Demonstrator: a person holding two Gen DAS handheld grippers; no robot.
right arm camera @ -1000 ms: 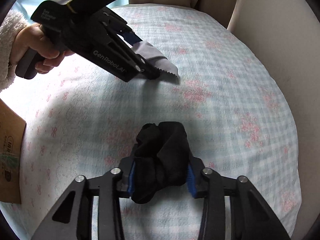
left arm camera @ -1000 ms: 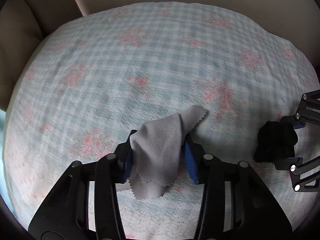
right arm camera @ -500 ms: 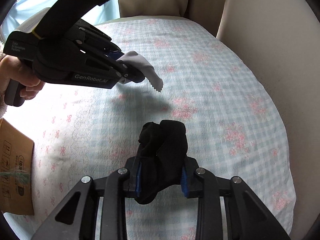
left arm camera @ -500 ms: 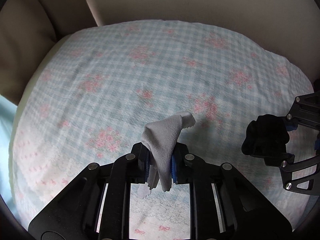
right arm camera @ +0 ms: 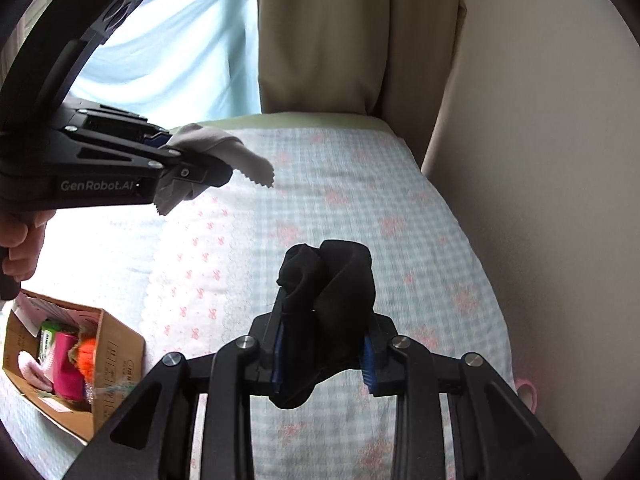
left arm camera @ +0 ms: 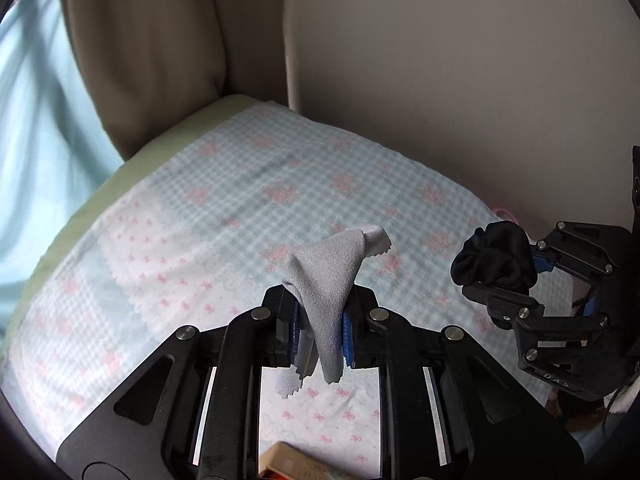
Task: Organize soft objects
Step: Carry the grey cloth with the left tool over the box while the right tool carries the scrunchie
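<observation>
The left gripper [left arm camera: 320, 336] is clenched nearly flat on a grey cloth [left arm camera: 326, 280], its blue pads pressing the fabric from both sides; the cloth rises in a peak above the fingertips, one pinked corner curling away at the top, and another zigzag-edged corner hangs below the jaws; seen from the right wrist view, the same cloth [right arm camera: 224, 152] sticks out past the tongs' black tips, clear of the bed. The right gripper [right arm camera: 324, 356] is closed partway round a bunched black fabric bundle [right arm camera: 328, 280], the pads gripping its lower part while the bulk bulges up above the fingers and a fold droops beneath; in the left wrist view the bundle [left arm camera: 496, 258] sits at the right, in the air above the bedding. A hand [right arm camera: 18, 248] grips the left tool's handle. Below both lies a checked bedspread [left arm camera: 240, 200] with pink flowers; an open cardboard box [right arm camera: 116, 364] of coloured soft items rests on it at the near left of the right wrist view; beyond hang beige curtains [right arm camera: 320, 40] and a pale blue curtain [right arm camera: 180, 48], beside a plain wall [left arm camera: 460, 80].
</observation>
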